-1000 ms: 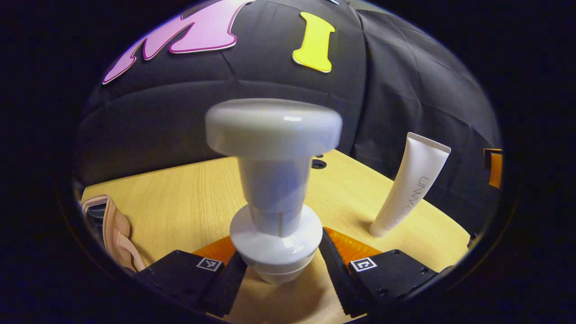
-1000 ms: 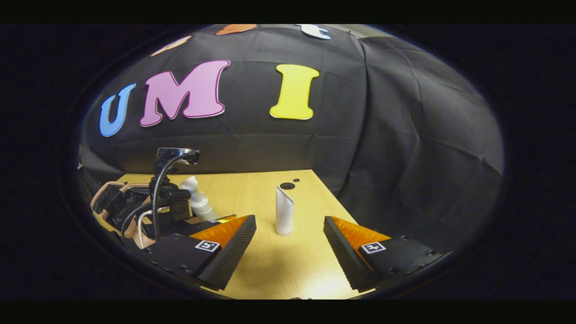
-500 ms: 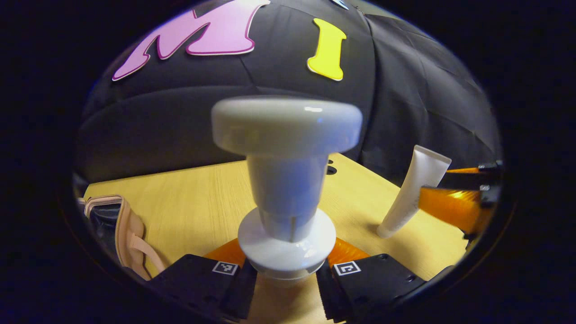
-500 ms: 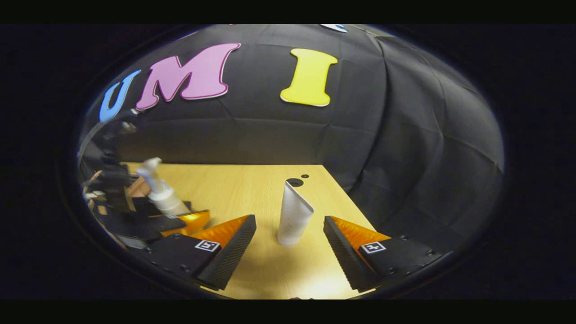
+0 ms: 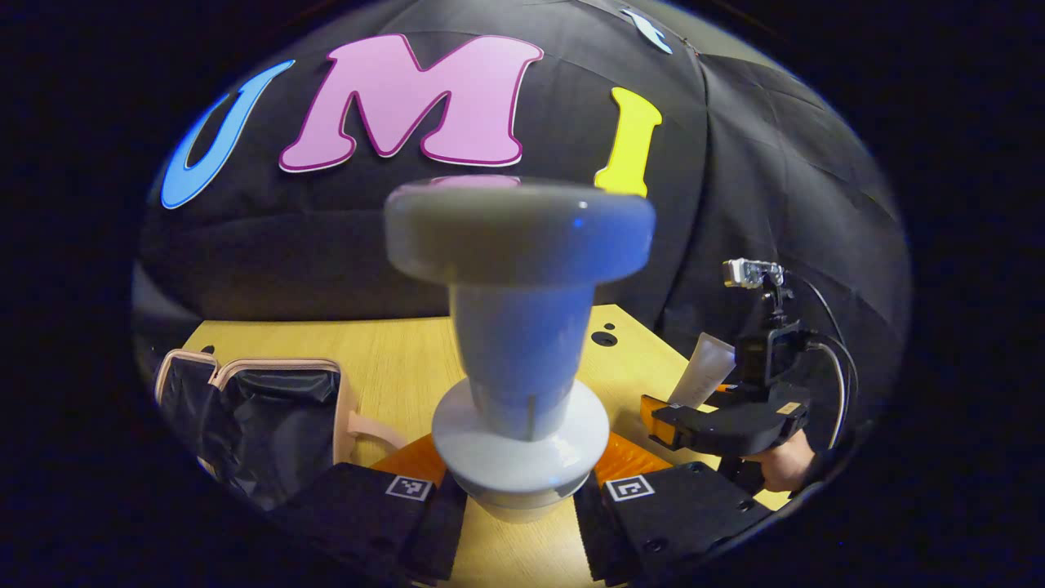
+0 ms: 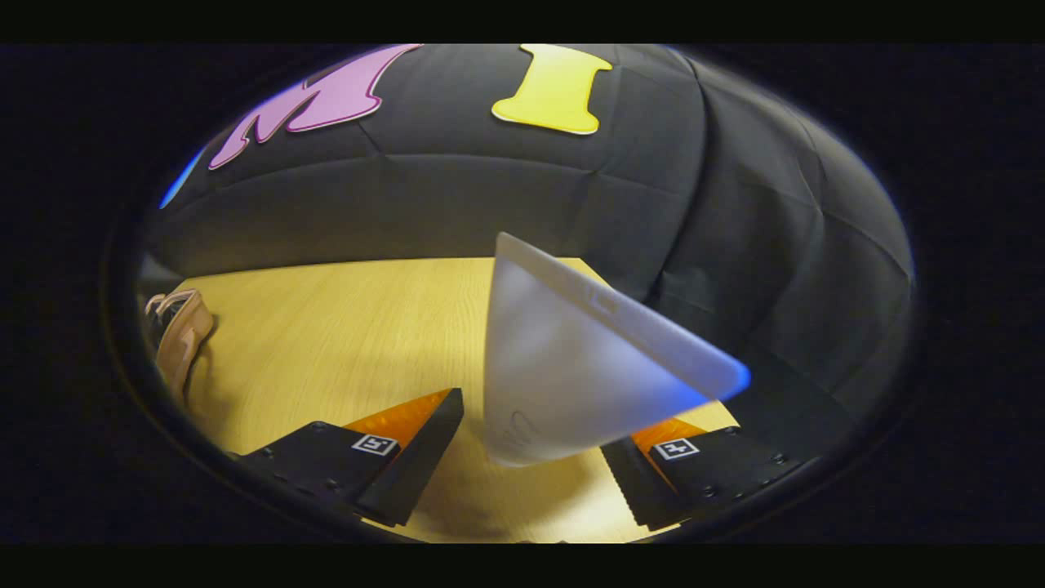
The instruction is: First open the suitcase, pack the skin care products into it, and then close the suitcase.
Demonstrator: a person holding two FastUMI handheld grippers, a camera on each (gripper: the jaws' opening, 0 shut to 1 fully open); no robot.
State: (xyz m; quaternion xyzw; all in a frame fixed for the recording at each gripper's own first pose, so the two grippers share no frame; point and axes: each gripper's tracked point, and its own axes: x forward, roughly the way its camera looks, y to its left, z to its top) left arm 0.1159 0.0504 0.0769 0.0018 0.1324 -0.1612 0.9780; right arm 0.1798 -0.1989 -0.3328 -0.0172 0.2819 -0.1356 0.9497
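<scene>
1. Left gripper (image 5: 520,510): jaws closed against both sides of the pump bottle (image 5: 520,343), gripping it below its collar. The bottle stands upright in the grip and appears lifted just clear of the desk (image 5: 392,359).
2. Right gripper (image 6: 531,469): jaws parted with the white tube (image 6: 571,367) between them; the tube leans toward the right-hand jaw. Whether either jaw presses on it cannot be told. In the left gripper view this gripper (image 5: 727,425) sits at the desk's right side, a hand (image 5: 788,465) behind it and the tube (image 5: 706,380) at its front.
3. Suitcase (image 5: 261,416): lying open at the desk's left, dark lining exposed, pink trim and strap showing; its edge (image 6: 180,343) also appears in the right gripper view.
4. Progress: opening judged done. No product seen inside the case yet. Remaining: carry bottle and tube over, place both inside, close the lid.
</scene>
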